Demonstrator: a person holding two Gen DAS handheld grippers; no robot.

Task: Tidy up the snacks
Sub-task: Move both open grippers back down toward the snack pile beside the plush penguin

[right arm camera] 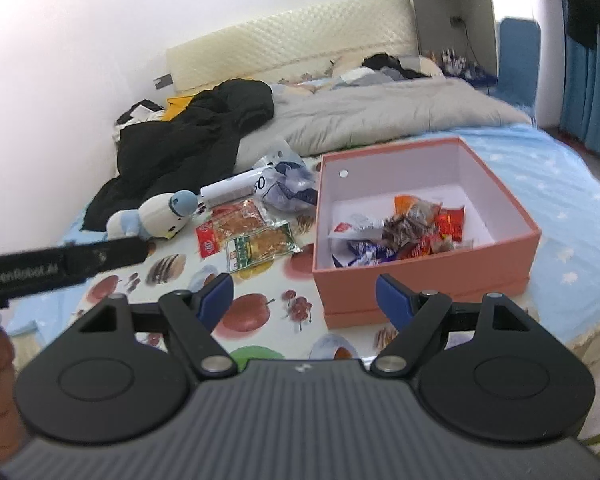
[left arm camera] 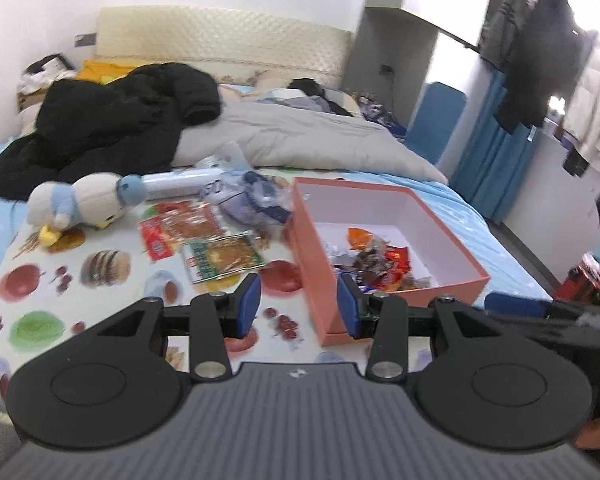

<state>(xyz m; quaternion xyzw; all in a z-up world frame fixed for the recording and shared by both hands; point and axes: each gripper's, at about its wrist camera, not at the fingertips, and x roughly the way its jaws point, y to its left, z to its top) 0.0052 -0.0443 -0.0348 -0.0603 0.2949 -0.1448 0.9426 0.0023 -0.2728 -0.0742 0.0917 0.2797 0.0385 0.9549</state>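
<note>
An open salmon-pink box [left arm camera: 314, 258] [right arm camera: 496, 268] sits on a fruit-print cloth on the bed, with several wrapped snacks [left arm camera: 380, 262] [right arm camera: 412, 228] inside. Left of it lie a red snack pack [left arm camera: 176, 228] [right arm camera: 230, 226], a green snack pack [left arm camera: 220, 258] [right arm camera: 260, 246] and a clear bag with dark blue print [left arm camera: 252, 196] [right arm camera: 288, 188]. My left gripper [left arm camera: 298, 304] is open and empty, above the box's near left wall. My right gripper [right arm camera: 304, 298] is open and empty, in front of the box's near left corner.
A white and blue plush duck [left arm camera: 80, 204] [right arm camera: 156, 216] and a white tube [left arm camera: 176, 184] [right arm camera: 232, 188] lie by the snacks. A black jacket [left arm camera: 112, 120] [right arm camera: 192, 132] and grey duvet [left arm camera: 300, 136] [right arm camera: 380, 112] cover the far bed. The left gripper's body [right arm camera: 60, 266] shows in the right wrist view.
</note>
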